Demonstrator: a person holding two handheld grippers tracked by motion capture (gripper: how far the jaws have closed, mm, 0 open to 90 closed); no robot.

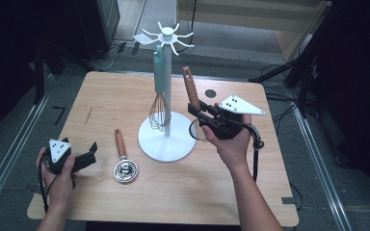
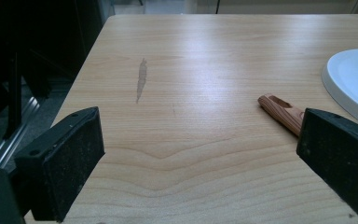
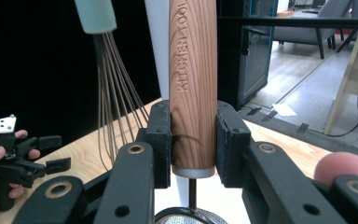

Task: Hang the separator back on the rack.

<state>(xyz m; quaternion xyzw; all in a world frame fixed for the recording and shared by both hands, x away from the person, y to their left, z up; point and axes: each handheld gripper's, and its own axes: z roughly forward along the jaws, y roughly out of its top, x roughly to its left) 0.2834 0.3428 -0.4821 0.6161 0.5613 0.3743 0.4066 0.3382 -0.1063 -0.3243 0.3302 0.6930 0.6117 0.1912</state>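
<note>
My right gripper (image 1: 197, 109) (image 3: 193, 136) is shut on the lower end of a wooden-handled kitchen tool (image 1: 191, 88) (image 3: 193, 79). It holds the tool upright just right of the white utensil stand (image 1: 167, 72), and the tool's round mesh head (image 3: 186, 216) hangs below the jaws. A whisk with a teal handle (image 1: 159, 94) (image 3: 112, 107) hangs from the stand's top hooks (image 1: 166, 34). My left gripper (image 1: 91, 154) (image 2: 200, 140) rests open near the table's front left. A second wooden-handled utensil (image 1: 121, 146) (image 2: 282, 111) with a coiled metal head (image 1: 125, 171) lies just beyond it.
The stand's round white base (image 1: 150, 144) (image 2: 354, 79) sits mid-table. A small black disc (image 1: 210, 93) lies at the back right. The wooden table (image 1: 101, 96) has dark floor and rails around it. My left gripper and its hand (image 3: 21, 161) appear far left in the right gripper view.
</note>
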